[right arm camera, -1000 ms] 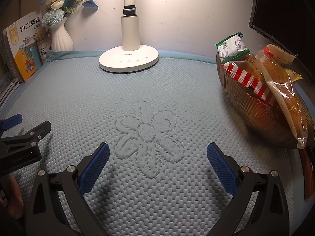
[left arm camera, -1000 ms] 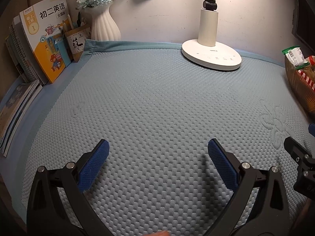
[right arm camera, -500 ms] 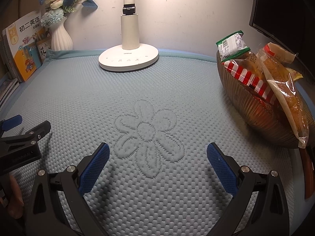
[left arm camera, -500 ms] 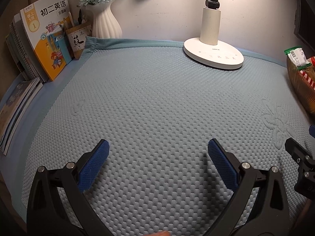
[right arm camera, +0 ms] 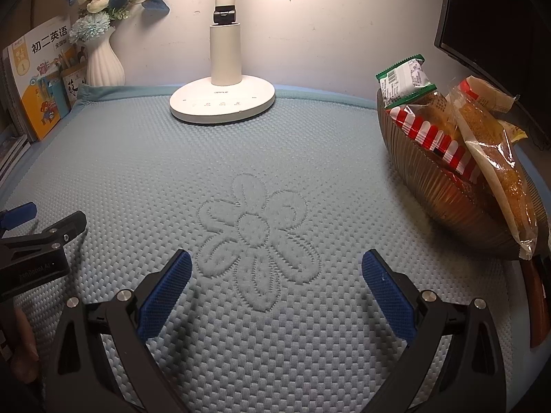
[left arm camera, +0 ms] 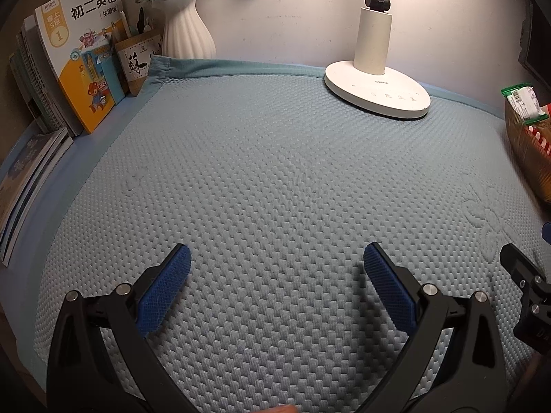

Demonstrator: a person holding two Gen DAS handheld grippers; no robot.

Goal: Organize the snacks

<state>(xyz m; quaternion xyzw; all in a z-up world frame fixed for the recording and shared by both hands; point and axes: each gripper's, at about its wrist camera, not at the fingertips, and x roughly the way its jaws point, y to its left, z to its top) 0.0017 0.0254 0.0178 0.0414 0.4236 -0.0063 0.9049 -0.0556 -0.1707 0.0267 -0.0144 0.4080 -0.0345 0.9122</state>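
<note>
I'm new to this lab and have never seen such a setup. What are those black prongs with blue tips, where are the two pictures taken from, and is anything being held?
No robot here: a person holds a two-finger gripper in each hand, and each carries a fisheye camera looking forward along its fingers. One picture comes from the left gripper, the other from the right gripper. The blue tips are grip pads. Both grippers are open and hold nothing. Under them lies a blue textured mat. On it stand a white desk lamp and, at the right, a brown ribbed bowl full of snack packets. A white vase and books stand at the back left.
</note>
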